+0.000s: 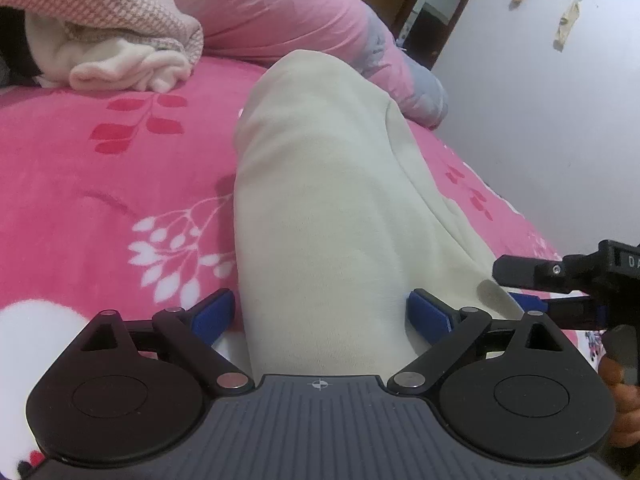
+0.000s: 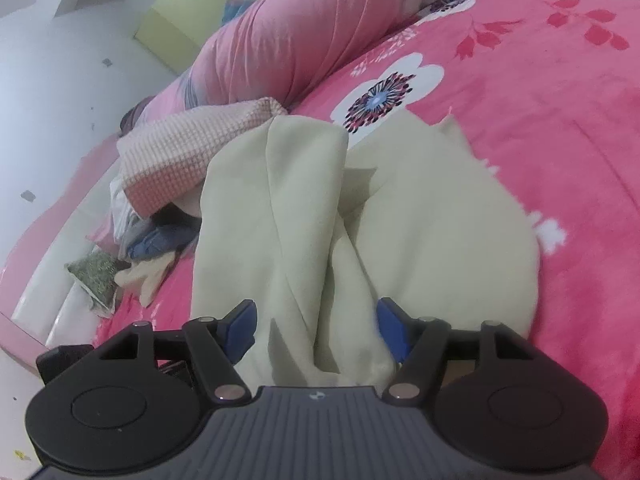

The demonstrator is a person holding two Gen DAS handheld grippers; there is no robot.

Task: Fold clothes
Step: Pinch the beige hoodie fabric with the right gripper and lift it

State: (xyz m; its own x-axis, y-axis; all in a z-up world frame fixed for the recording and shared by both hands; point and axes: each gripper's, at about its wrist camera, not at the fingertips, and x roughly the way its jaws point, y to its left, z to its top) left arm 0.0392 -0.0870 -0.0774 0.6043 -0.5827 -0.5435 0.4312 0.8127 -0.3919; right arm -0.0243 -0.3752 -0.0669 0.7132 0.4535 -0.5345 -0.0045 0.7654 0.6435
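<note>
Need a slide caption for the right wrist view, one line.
Right gripper open over folded cream garment on pink floral blanket, cloth lying between its fingers.

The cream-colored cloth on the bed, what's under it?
Under the cream garment lies the pink flowered blanket, showing around its edges. Whatever else might sit beneath the folds is covered.
</note>
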